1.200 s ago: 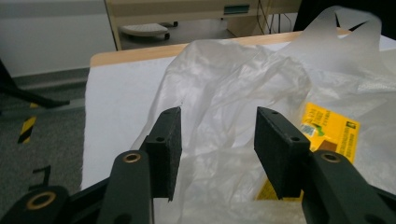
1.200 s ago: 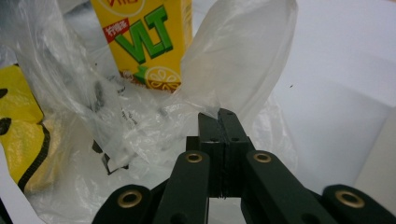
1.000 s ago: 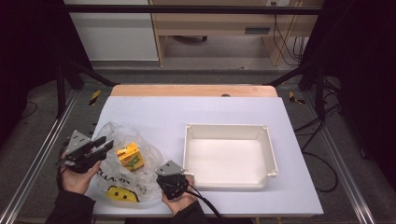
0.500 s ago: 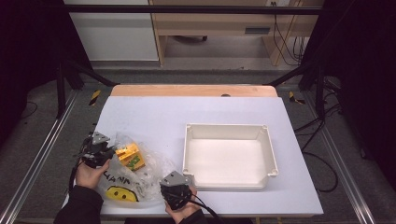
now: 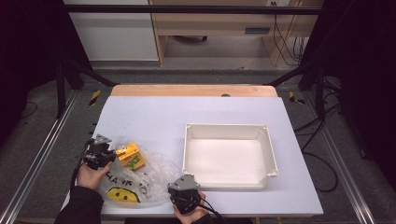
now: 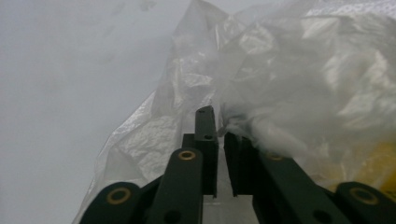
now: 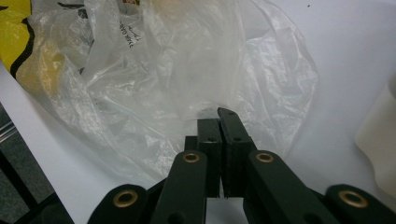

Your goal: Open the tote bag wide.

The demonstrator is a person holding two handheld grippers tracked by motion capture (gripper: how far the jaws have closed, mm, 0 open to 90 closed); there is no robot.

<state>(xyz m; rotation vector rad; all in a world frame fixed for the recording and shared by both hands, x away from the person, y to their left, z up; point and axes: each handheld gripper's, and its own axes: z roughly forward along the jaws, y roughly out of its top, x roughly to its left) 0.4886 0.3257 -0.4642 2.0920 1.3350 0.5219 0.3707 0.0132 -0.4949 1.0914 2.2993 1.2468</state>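
Left tool [image 5: 103, 150] nearly closed, pinching crinkled clear plastic bag [image 5: 140, 175], right tool [image 5: 183, 186] clamped on its edge, yellow box [image 5: 129, 155] inside between them, white rectangular tray [image 5: 229, 156] just right.

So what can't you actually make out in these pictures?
- High view: the small yellow box inside the crumpled clear plastic bag; its print is too small to read.
- Left gripper view: the film hides whether the left gripper pinches it.
- Right gripper view: the white tray is cut by the right edge.
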